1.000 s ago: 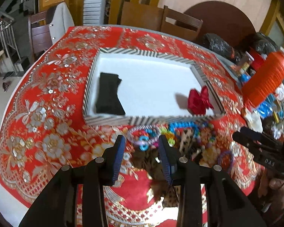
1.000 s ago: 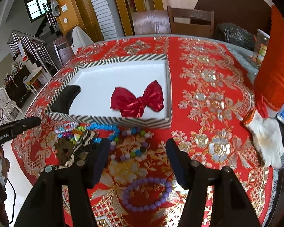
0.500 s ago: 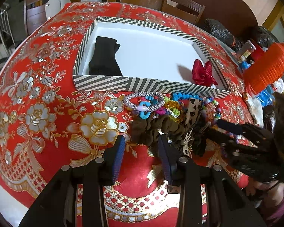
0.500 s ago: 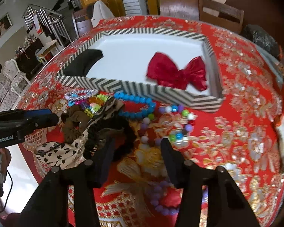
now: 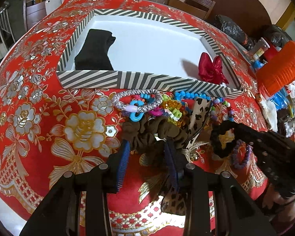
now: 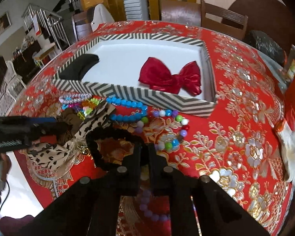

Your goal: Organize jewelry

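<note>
Right gripper (image 6: 144, 147) clamped on black scrunchie (image 6: 110, 135), loop trailing left of its tips. Striped box (image 6: 167, 100) straight ahead beyond beads. Left gripper (image 5: 147, 147) part-open, straddling brown scrunchie (image 5: 153, 131), grip unclear.

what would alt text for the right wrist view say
The right gripper, jaws shut, pinches a black scrunchie on a red floral tablecloth. Beyond it lie bead bracelets and a striped box holding a red bow; the left gripper reaches in from the left.
</note>
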`<action>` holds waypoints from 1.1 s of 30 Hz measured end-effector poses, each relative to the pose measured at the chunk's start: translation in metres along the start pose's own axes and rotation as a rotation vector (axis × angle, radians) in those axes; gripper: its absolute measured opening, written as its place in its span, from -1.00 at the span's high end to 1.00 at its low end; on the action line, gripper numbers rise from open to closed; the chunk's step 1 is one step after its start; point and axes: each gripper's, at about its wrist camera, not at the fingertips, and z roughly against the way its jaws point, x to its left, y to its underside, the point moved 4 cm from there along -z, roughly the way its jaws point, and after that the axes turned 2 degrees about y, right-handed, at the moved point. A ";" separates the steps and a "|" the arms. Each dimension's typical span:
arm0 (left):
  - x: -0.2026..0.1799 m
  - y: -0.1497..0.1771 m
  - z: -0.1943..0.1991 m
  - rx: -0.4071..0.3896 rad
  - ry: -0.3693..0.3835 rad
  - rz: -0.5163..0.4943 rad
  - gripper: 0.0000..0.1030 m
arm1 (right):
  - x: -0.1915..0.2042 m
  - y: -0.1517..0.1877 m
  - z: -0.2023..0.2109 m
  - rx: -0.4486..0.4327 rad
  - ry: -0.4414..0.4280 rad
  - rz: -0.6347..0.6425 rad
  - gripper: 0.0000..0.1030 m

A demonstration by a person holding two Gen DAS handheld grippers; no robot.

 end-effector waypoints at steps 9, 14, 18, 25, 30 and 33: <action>-0.010 0.004 -0.009 -0.030 -0.055 -0.033 0.48 | -0.013 -0.010 0.034 -0.076 -0.022 -0.042 0.87; -0.011 0.008 -0.006 -0.017 0.012 -0.042 0.91 | -0.025 -0.013 0.045 -0.101 -0.024 -0.086 0.87; -0.009 0.009 0.006 -0.030 0.037 -0.049 0.96 | -0.025 -0.012 0.045 -0.102 -0.033 -0.087 0.87; -0.008 0.003 0.045 -0.090 0.059 -0.082 1.00 | -0.018 -0.017 0.055 -0.131 -0.060 -0.077 0.87; -0.013 -0.008 0.072 -0.145 0.073 -0.105 1.00 | -0.016 -0.022 0.061 -0.147 -0.063 -0.071 0.87; -0.016 -0.016 0.085 -0.174 0.084 -0.112 1.00 | -0.015 -0.026 0.066 -0.157 -0.062 -0.068 0.87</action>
